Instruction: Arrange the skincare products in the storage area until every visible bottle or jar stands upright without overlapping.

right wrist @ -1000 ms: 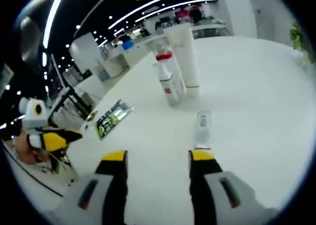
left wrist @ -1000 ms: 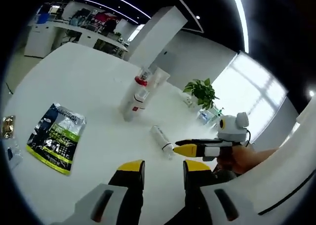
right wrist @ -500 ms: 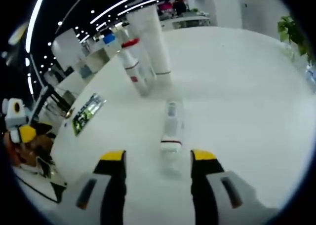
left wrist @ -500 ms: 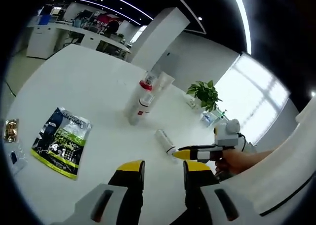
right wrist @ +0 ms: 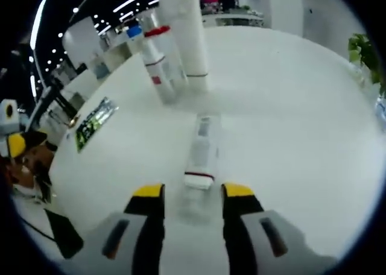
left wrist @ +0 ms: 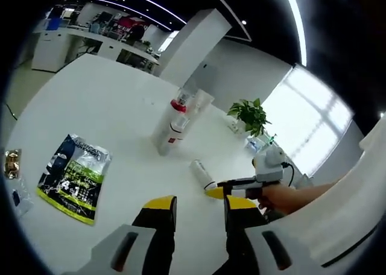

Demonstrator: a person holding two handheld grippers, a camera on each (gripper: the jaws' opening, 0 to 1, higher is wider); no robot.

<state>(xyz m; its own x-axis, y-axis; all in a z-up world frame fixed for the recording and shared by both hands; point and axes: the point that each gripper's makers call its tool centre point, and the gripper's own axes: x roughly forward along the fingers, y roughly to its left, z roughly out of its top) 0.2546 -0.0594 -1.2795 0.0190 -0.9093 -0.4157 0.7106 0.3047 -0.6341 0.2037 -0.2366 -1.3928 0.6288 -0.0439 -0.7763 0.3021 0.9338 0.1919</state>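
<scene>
While lying flat on the white surface (right wrist: pixel 313 124), the small clear bottle (right wrist: pixel 199 148) needs righting, hence the right gripper (right wrist: pixel 193 193) brought low with jaws parted just wider than the bottle and its capped end sitting between the yellow tips. Not yet pinched, by the look of it: a sliver of surface visible on either side of the cap. Seen also from the left gripper view, same bottle (left wrist: pixel 201 173) just ahead and to the right of the jaws, with the right gripper (left wrist: pixel 215 192) reaching in at its near end, a hand (left wrist: pixel 288 198) behind it.

Farther ahead of the right jaws and slightly to their left, standing already: red-capped spray bottle (right wrist: pixel 158 64) and tall white tube (right wrist: pixel 187 37) resting on its cap, just beside each other, possibly touching. Probably left alone because upright and acceptable as placed. Contents of any of these not readable; lying bottle apparently clear-walled with a label, fill level impossible to tell.

Left gripper (left wrist: pixel 196 205) held back above the surface, jaws moderately parted, holding nothing, likely kept clear to give the other room. Well off to the left of those jaws, a flat printed pouch (left wrist: pixel 72 171), lying down, sealed or not impossible to say.

Next move, as a judgement: close on the capped end, tip upright, set down apart from the standing pair.
</scene>
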